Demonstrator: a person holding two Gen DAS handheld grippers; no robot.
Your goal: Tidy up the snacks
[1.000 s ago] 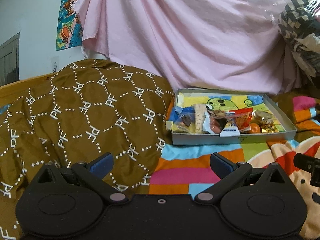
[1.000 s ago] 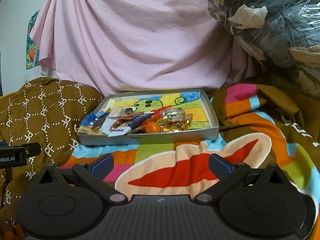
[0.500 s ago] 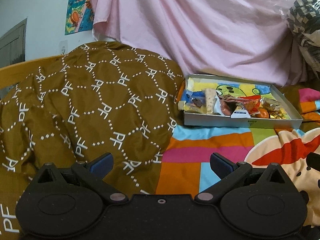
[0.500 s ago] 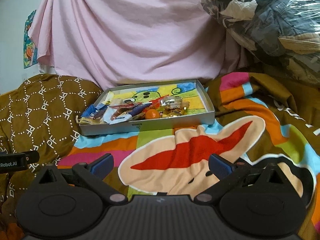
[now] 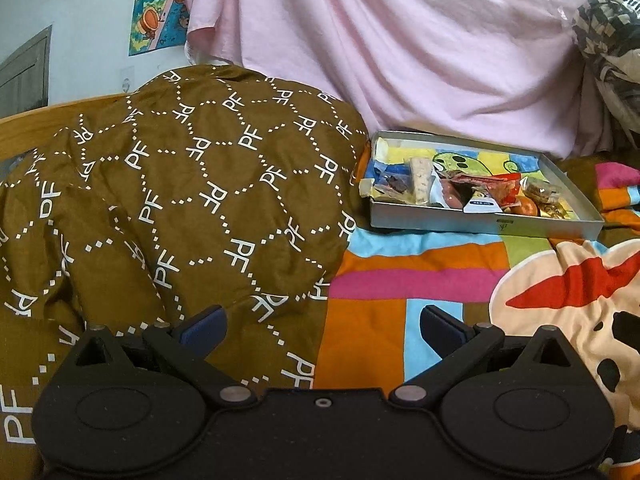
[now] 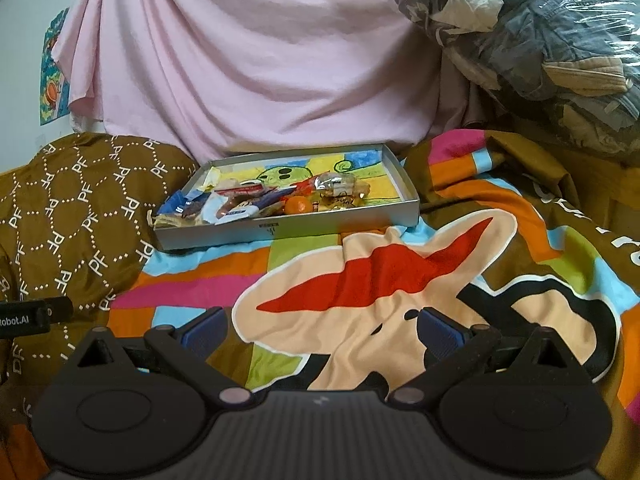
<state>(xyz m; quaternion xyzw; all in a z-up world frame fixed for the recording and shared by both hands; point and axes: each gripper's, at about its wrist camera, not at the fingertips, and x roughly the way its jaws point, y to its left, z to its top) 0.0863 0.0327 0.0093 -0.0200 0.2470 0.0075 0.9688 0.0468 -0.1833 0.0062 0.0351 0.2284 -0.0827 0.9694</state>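
A shallow grey box (image 5: 480, 227) with a colourful cartoon lining sits on the bed, also in the right wrist view (image 6: 280, 232). Several wrapped snacks (image 5: 460, 192) lie piled along its near side, with a small orange fruit (image 6: 297, 205) among them. My left gripper (image 5: 322, 326) is open and empty, low over the bedspread, well short and left of the box. My right gripper (image 6: 322, 326) is open and empty, in front of the box over the cartoon print.
A brown patterned quilt (image 5: 180, 208) is heaped left of the box. A pink sheet (image 6: 260, 64) hangs behind. A plastic-wrapped bundle of clothes (image 6: 540, 40) is stacked at the right. The colourful bedspread (image 6: 360, 280) lies between grippers and box.
Both grippers have drawn back from the box, which now looks smaller and farther. The left view has shifted left, over more of the brown quilt. Both stay open.
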